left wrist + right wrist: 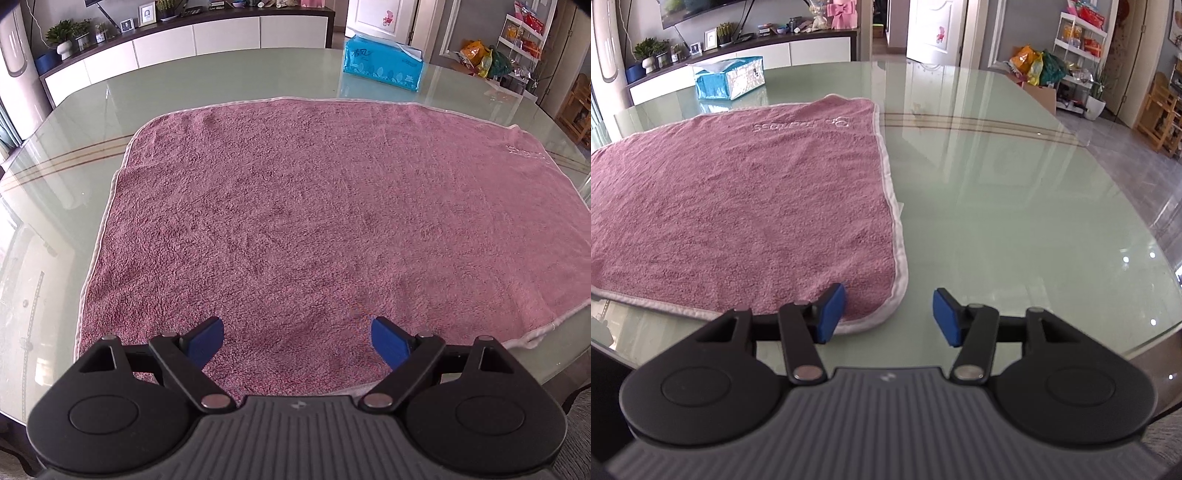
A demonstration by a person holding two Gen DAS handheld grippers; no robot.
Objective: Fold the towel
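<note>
A pink towel [295, 221] with a white hem lies spread flat on the glass table [74, 155]. My left gripper [297, 341] hovers over the towel's near edge, jaws wide open with nothing between the blue pads [205, 341]. In the right wrist view the same towel [738, 206] fills the left half, embroidered lettering near its far corner. My right gripper [888, 317] is open above the towel's near right corner: its left pad [831, 314] sits over the cloth, its right pad [947, 317] over bare glass. Neither gripper grips the towel.
A blue tissue pack [384, 64] rests on the table beyond the towel, also seen as the tissue pack [729, 77]. Bare glass [1034, 221] stretches to the right of the towel. The table's near rim [1145, 350] curves close by. A sideboard [184, 40] stands behind.
</note>
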